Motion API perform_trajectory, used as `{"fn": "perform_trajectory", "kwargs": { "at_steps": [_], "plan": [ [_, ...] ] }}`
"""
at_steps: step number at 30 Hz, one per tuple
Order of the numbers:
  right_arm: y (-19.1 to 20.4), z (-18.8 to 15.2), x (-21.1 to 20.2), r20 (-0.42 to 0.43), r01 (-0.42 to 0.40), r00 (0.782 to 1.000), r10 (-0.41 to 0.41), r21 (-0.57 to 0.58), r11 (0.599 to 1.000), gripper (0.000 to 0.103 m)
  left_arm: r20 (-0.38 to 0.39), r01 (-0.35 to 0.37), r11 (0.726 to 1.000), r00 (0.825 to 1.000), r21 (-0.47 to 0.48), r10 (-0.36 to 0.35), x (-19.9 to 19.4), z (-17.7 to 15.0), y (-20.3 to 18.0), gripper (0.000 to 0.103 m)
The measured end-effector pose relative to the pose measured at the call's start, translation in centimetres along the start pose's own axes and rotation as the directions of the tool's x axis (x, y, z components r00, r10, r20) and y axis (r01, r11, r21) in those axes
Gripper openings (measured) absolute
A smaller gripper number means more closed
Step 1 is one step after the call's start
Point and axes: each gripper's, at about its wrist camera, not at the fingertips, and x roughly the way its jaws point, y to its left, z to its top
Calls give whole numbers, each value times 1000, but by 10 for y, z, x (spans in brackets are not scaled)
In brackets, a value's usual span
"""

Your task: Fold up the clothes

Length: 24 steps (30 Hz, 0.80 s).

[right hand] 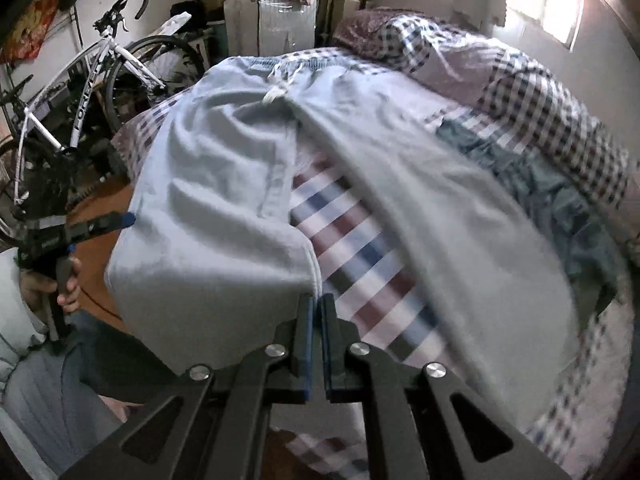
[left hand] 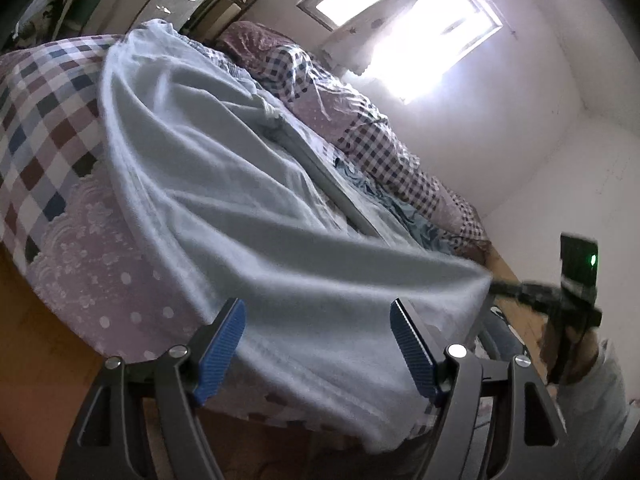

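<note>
Garments: we count one pair of light blue sweatpants [right hand: 224,184] with two legs, and one crumpled darker blue garment [right hand: 560,184] lying beside it.
Grippers: we see two, one in each hand.
Right gripper [right hand: 316,304]: its pads are pressed together on the hem of one trouser leg, lifting that cuff off the bed [left hand: 52,128].
Left gripper [left hand: 318,320]: its blue pads stand wide apart with the cloth beyond them; we see nothing pinched.
Place: the sweatpants lie spread across the checked bed cover, waistband at the far end, near the pillow [right hand: 380,32].
Look: soft, wrinkled fabric; a white drawstring [right hand: 276,90] knotted at the gathered waistband; the other leg is blurred.
Room: one white bicycle [right hand: 100,76] by the wall.
</note>
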Motion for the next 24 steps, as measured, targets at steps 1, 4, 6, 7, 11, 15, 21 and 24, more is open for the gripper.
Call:
{"fn": "perform_trajectory", "kwargs": {
  "at_steps": [1,4,6,7,11,15,21,24],
  "plan": [
    [-3,7,1,1,7,1000,-7,-2,1000,2,-12,-2,1000,1000,-8,2,3,0,1,78],
    [-13,27,10,5,21,1000,-21,3,1000,2,-61,41,996,997,-78,-46,14,-1,5,80],
    [-18,38,21,6,38,999,-38,6,999,2,-91,43,994,994,-98,-52,21,-2,6,82],
    [-22,42,28,4,46,999,-47,12,999,2,-106,41,994,993,-106,-52,24,-3,6,82],
    [-36,52,60,-24,97,995,-97,25,995,2,-186,22,993,982,-116,-44,42,-10,5,82],
    [-58,51,102,-70,131,989,-127,65,989,3,-271,-21,993,962,-116,-11,64,-17,5,82],
    [-70,40,129,-90,158,985,-149,100,982,6,-346,-55,987,938,-149,0,95,-24,5,82],
    [-68,34,124,-67,168,985,-161,109,980,12,-373,-68,988,928,-139,11,112,-27,2,82]
  ]
}}
